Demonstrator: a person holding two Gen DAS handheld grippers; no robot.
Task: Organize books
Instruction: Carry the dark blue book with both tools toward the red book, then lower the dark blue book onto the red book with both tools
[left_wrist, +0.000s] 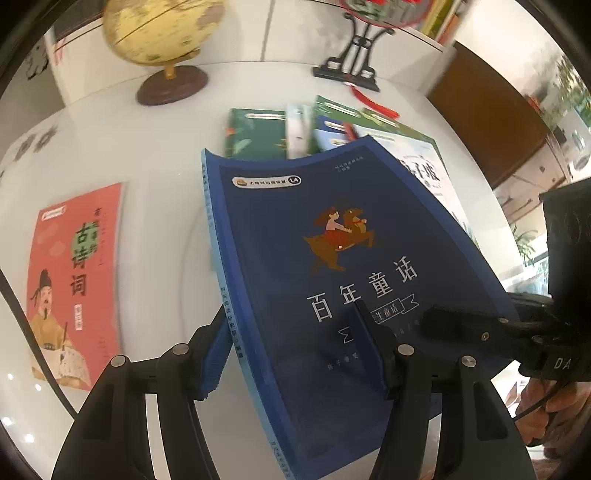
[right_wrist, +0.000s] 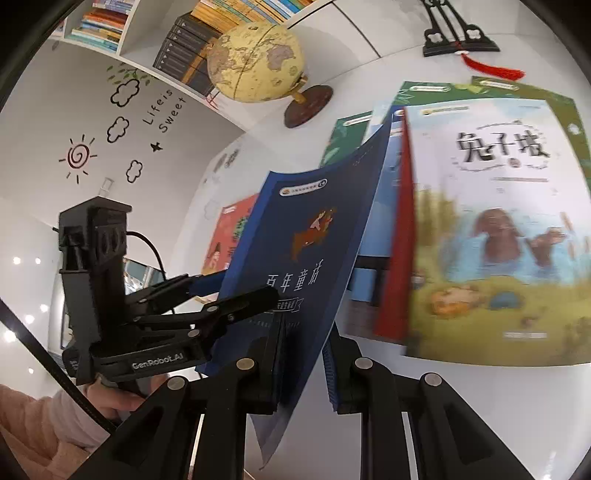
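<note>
Books are spread over a white table (left_wrist: 122, 147). A blue book (left_wrist: 325, 258) is held raised off the table, tilted, with its cover bowed. The left gripper (left_wrist: 295, 354) is closed on the near part of this book: one finger lies on the cover and the other is pressed against the spine side underneath. In the right wrist view, the right gripper (right_wrist: 301, 362) has the near corner of the same book between its fingers, which are not fully closed; whether the right-hand pad touches the book cannot be told. The left gripper (right_wrist: 236, 291) is also seen there from the side, clamped across the book's lower cover.

A red book (left_wrist: 74, 280) lies flat on the table, to the left of the blue book and apart from it. Behind and to the right of the blue book, a loose pile is formed by several overlapping books: a white book (right_wrist: 495, 229) with a rabbit picture lies on top at the right, and green books (left_wrist: 258, 133) lie at the far side. In the right wrist view a red spine edge is seen along the white book's left side.

At the far left of the table a globe (left_wrist: 162, 33) stands on a dark round base. At the far right a black stand (left_wrist: 351, 62) is placed, with a red tassel (right_wrist: 491, 68) hanging from it onto the table. Shelves (right_wrist: 207, 40) of books are mounted on the far wall
</note>
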